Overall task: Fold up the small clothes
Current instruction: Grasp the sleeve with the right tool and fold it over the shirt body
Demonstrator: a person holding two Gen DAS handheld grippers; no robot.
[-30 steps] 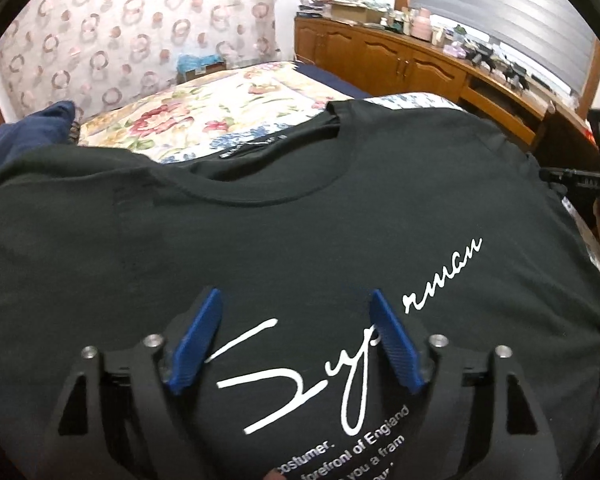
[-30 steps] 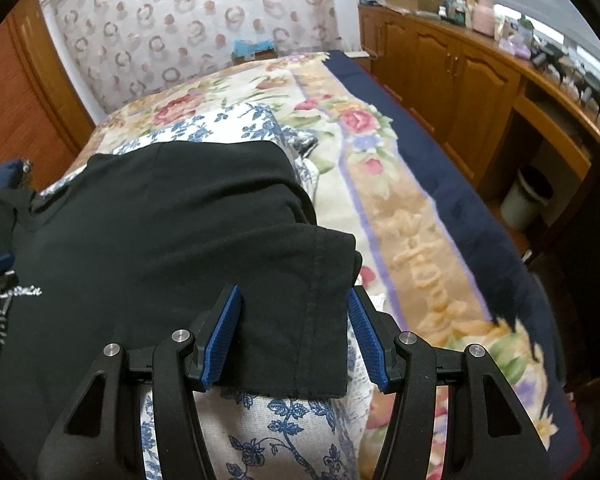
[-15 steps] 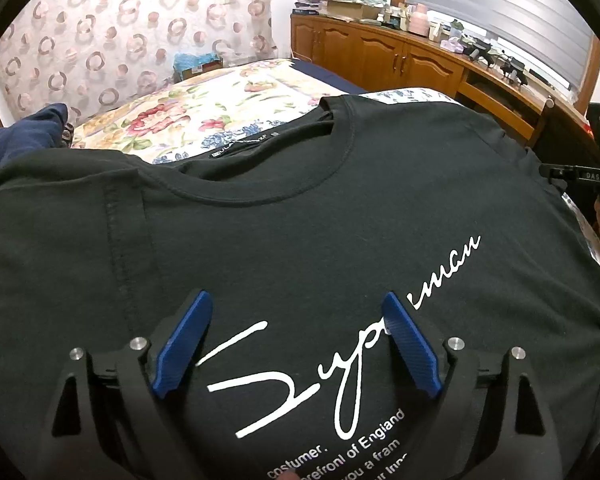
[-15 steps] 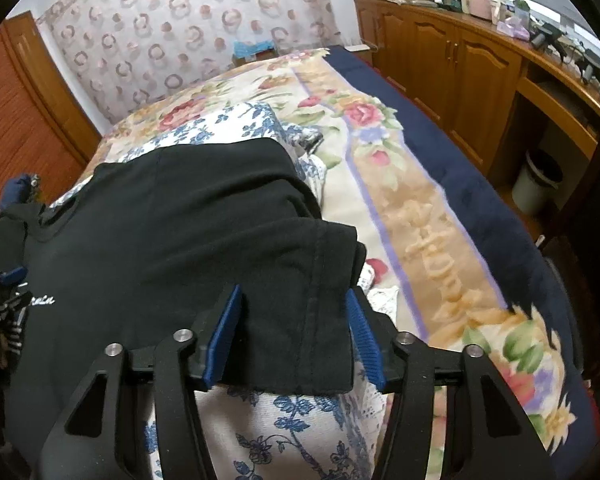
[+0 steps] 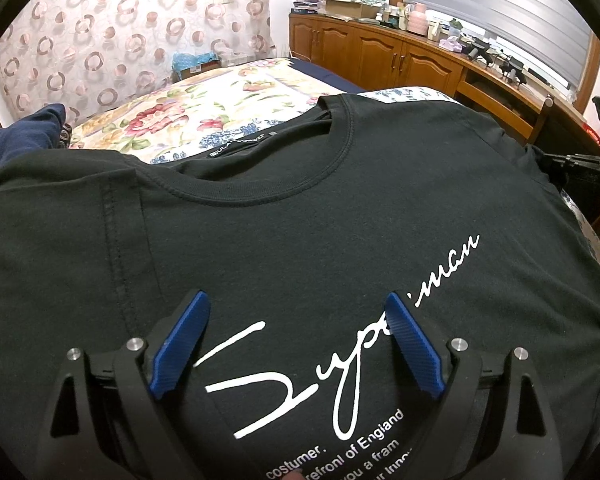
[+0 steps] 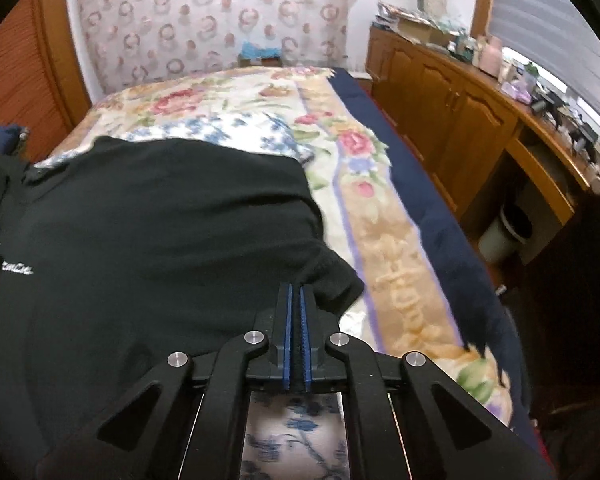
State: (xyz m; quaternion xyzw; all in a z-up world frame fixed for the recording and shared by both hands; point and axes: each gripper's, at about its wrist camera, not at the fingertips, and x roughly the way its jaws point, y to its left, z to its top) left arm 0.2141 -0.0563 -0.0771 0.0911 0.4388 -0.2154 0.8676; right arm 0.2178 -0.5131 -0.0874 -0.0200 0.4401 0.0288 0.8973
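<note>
One black T-shirt (image 5: 300, 208), laid front-up on the bed (image 5: 204, 112), white script lettering (image 5: 340, 340) across the chest and a round collar (image 5: 284, 168) toward the far end. In the right wrist view the same shirt (image 6: 160, 232) fills the left half of the frame, its sleeve (image 6: 332, 280) bunched at the near right.

One left gripper (image 5: 298, 320), hovering over the chest print, jaws spread wide and lately opening further; nothing is between the two blue pads (image 5: 180, 344), only the shirt lying flat beneath.

One right gripper (image 6: 295, 308), jaws just snapped together on the sleeve edge, dark cloth pinched between the two blue pads (image 6: 287, 328) (the frame is blurred, but black fabric shows in the slit).

One floral bedspread (image 6: 400, 264) with a navy border (image 6: 452, 240). One blue-and-white flowered cloth (image 6: 296, 432) under the shirt.

One run of wooden cabinets (image 6: 452, 120) along the right wall, top cluttered (items too small to count). One waste bin (image 6: 504, 236) in the recess below. One ring-patterned curtain (image 5: 132, 32). One dark blue garment (image 5: 28, 132) at far left.
</note>
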